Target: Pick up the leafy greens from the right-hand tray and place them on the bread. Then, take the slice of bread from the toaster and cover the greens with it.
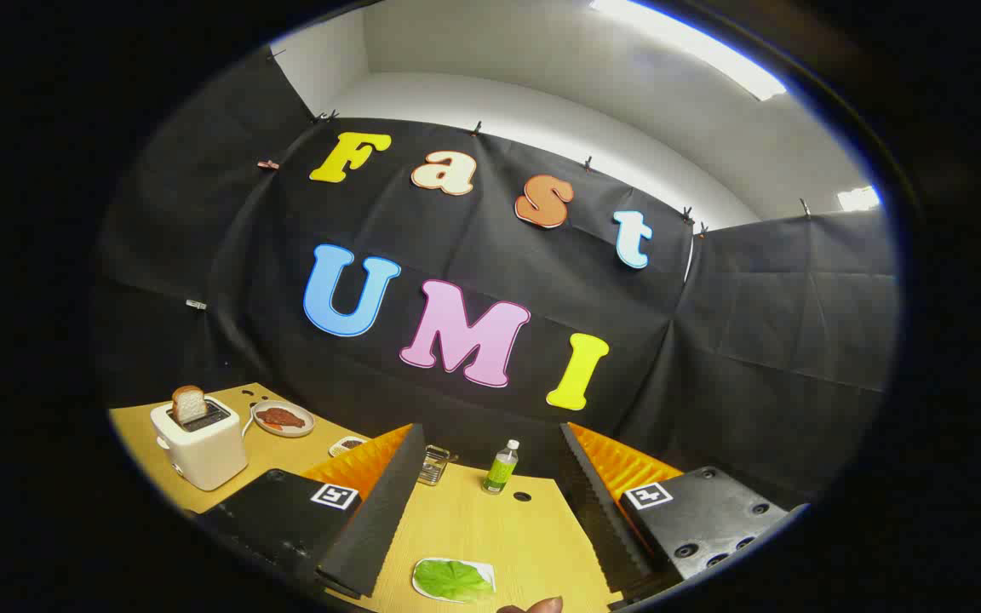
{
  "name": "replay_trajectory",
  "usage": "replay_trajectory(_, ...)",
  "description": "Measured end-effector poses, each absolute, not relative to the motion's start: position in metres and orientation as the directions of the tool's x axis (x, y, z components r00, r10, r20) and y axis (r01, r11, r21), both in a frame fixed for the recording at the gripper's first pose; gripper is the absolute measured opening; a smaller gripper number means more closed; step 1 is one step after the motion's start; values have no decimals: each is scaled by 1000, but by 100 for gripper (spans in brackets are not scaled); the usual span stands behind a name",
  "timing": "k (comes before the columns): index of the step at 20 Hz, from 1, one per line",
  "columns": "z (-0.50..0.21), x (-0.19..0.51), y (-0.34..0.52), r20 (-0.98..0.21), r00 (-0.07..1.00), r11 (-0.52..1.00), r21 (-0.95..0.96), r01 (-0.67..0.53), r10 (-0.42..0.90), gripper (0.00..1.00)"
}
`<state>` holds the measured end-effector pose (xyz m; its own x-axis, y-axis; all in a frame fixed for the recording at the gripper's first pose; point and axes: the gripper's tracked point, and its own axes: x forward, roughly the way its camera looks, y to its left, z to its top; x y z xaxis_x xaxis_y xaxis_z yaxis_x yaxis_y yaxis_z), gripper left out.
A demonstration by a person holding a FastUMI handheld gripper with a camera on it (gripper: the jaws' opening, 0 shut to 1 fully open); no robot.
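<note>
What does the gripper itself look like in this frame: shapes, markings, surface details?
The gripper has two long wedge-shaped fingers with finely ribbed inner faces, standing wide apart over the table. Each rides on a flat block body with a square black-and-white marker tag on top; the other tag sits opposite. One block has round screw holes. No cables show.

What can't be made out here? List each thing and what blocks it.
- Bread to be topped: which item it is cannot be told; the small dish beside the left finger is partly hidden by it, contents too small.
- Brown food on the plate: too small to identify.
- Metal item: small, partly behind the finger.
- Gripper: open, above the leafy greens.
</note>
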<state>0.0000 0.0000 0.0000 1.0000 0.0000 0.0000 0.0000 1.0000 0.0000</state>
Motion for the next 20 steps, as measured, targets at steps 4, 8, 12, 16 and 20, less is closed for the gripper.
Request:
replay_trajectory(4, 1, 1, 8, 3, 1000, 1000, 3, -16, 16, 97)
replay_trajectory(8, -1, 3, 11, 2, 1000, 1000, 1, -25, 25, 97)
replay_trajectory(12, -2, 5, 10, 2, 999, 999, -1, -33, 33, 97)
replay_trajectory(16, -2, 7, 7, 13, 999, 999, -2, -33, 33, 97)
replay_trajectory(20, -12, 15, 15, -5, 994, 994, -5, -107, 107, 97)
